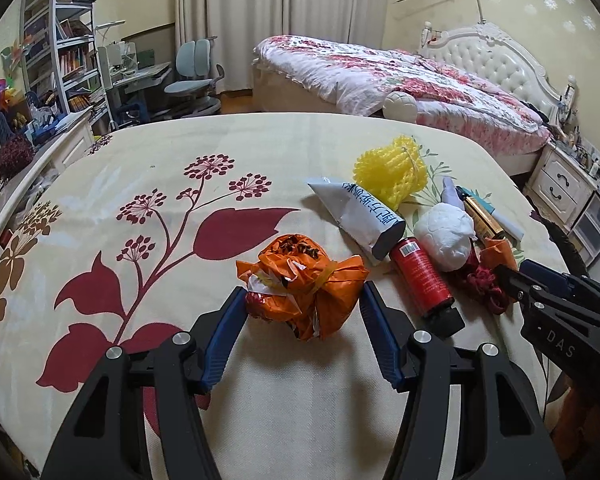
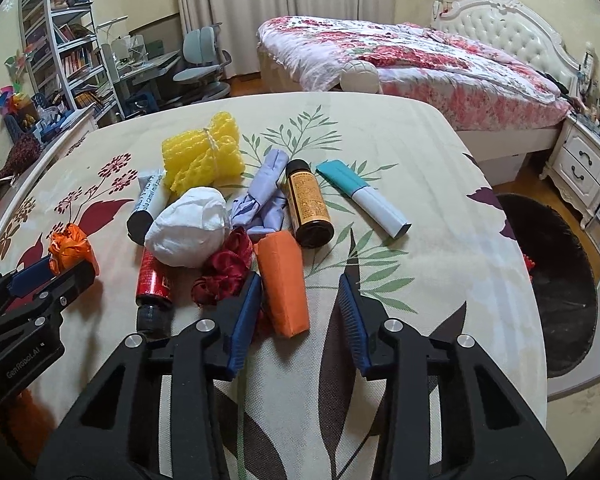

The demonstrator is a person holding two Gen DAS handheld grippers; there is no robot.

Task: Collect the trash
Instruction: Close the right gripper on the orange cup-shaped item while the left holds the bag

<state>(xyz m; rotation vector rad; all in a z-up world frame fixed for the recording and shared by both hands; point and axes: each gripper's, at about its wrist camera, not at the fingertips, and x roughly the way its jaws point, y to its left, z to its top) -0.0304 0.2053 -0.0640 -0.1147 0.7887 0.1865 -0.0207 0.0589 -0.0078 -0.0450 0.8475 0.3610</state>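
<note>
On the flowered tablecloth [image 1: 260, 152], listing left to right. Item one: crumpled orange bag [image 1: 304, 284], sitting between the fingers of my left gripper [image 1: 302, 300]; jaws spread wide, flanking it, nothing gripped yet. Item two: grey tube [image 1: 360, 212], lying flat. Item three: yellow foam net [image 1: 392, 168], behind it. Item four: red bottle [image 1: 420, 276], on its side. Item five: white paper wad [image 1: 448, 236]. Item six: orange box [image 2: 284, 284], by the left finger of my right gripper [image 2: 300, 284], jaws likewise released and empty. Further right: brown bottle [image 2: 308, 204], teal-and-white box [image 2: 364, 196]. Step in hand, I judge: first pick. Next I must close the left jaws squarely on the bag; it should crush easily.
</note>
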